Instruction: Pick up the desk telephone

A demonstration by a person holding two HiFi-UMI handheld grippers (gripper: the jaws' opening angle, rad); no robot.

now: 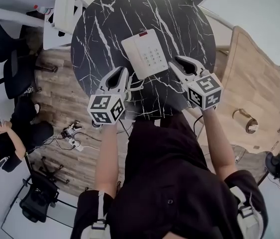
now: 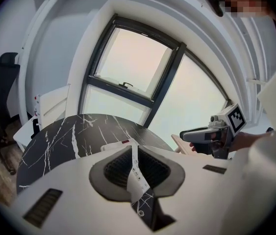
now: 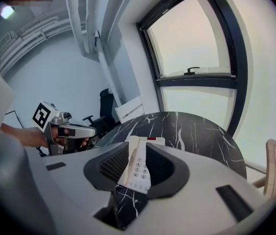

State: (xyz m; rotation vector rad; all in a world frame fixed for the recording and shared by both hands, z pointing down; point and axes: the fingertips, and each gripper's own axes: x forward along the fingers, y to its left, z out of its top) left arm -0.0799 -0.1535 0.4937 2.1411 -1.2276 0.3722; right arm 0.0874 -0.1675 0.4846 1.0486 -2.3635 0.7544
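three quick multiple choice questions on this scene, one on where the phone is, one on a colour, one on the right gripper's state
1. Where does the white push-button desk telephone lie?
A. on the wooden floor
B. on the round black marble table
C. on a white chair

2. What colour is the small strip at the telephone's top edge?
A. red
B. green
C. blue

3. How do the fingers of the right gripper stand?
A. closed on the telephone
B. pressed together, empty
C. apart, gripping nothing

Answers:
1 B, it rests on the white-veined tabletop.
2 A, the head view shows it red.
3 C, a gap shows between them, and the telephone lies farther off.
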